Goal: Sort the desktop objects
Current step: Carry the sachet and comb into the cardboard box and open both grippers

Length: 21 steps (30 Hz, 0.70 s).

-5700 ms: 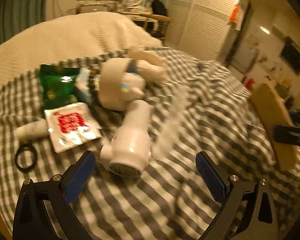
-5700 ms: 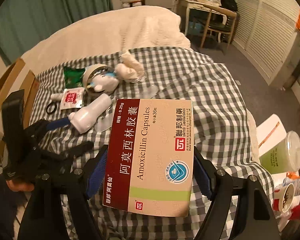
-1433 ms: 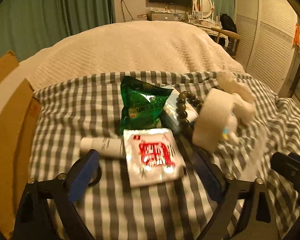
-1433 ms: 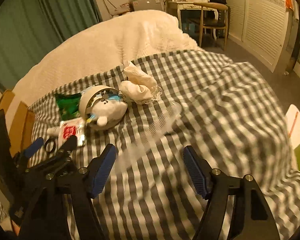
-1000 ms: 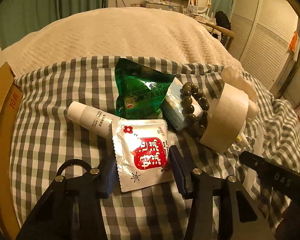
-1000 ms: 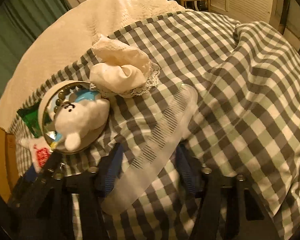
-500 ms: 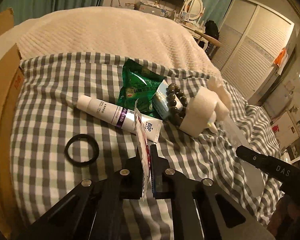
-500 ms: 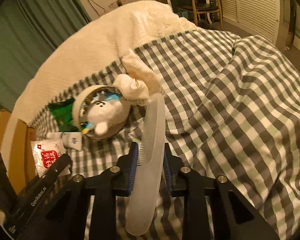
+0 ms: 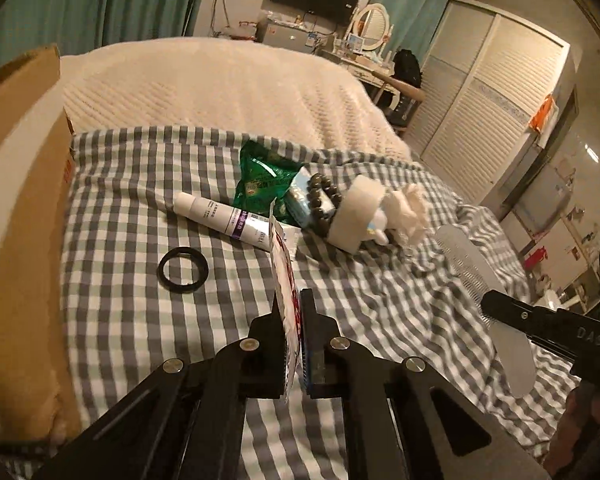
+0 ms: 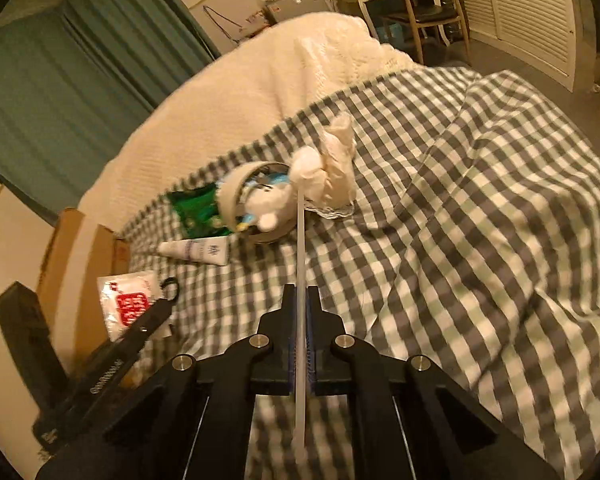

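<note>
My left gripper is shut on a white sachet with a red label, held edge-on above the checked cloth. The right wrist view shows that sachet flat-on at the lower left. My right gripper is shut on a translucent comb, seen edge-on; the left wrist view shows the comb broadside at the right. On the cloth lie a white tube, a green packet, a dark bead bracelet, a black ring and a white plush toy in a round tin.
A cardboard box stands along the left edge of the bed. A crumpled white lace cloth lies beside the tin. A cream blanket covers the far half. A chair and desk stand beyond the bed.
Both grippers closed, the left on the sachet and the right on the comb, and lifted them off the cloth. The sachet's lifting uncovered the whole tube and the black ring.
</note>
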{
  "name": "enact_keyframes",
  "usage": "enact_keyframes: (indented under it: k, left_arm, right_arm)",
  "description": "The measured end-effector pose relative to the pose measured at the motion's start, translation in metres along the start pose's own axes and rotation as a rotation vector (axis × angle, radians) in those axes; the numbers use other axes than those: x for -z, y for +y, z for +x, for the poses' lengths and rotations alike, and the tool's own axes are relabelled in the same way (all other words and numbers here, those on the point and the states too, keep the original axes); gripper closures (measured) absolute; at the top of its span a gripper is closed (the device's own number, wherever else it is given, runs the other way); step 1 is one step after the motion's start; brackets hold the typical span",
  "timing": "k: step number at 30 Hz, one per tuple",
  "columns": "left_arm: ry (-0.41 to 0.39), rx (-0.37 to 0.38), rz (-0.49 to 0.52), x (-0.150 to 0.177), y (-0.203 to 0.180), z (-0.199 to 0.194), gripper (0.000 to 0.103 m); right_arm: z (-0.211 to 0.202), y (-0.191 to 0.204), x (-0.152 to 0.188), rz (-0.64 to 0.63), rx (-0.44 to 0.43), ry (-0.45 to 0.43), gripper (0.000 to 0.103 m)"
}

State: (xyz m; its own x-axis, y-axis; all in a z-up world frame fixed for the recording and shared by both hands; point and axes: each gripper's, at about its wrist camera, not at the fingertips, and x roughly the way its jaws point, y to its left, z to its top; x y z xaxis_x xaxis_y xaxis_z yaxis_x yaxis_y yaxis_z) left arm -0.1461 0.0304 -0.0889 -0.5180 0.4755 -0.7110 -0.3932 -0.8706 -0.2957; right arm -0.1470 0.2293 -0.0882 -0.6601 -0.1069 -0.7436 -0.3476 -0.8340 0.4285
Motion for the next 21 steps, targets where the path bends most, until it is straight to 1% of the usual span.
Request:
enact_keyframes:
  k: [3,8,13,17,21]
  left_arm:
    - [-0.004,0.015,-0.003,0.002,-0.005,-0.019,0.097]
    - [-0.034,0.045,0.014,0.003,-0.013,-0.059,0.097]
    - [-0.074,0.071,-0.005,-0.003,-0.004,-0.101,0.097]
    - [-0.114,0.053,-0.001,-0.019,0.012,-0.135,0.097]
    - [-0.143,0.001,-0.009,-0.046,0.045,-0.168,0.097]
  right_arm:
    - [-0.025,0.01,0.008,-0.013,-0.018,-0.008,0.1]
    - [-0.062,0.031,0.025,-0.063,-0.014,-0.015,0.1]
    - [-0.093,0.06,0.033,-0.115,-0.02,-0.051,0.1]
    - [-0.105,0.097,0.039,-0.171,-0.045,-0.058,0.1]
    - [-0.104,0.147,0.038,-0.231,-0.1,-0.054,0.1]
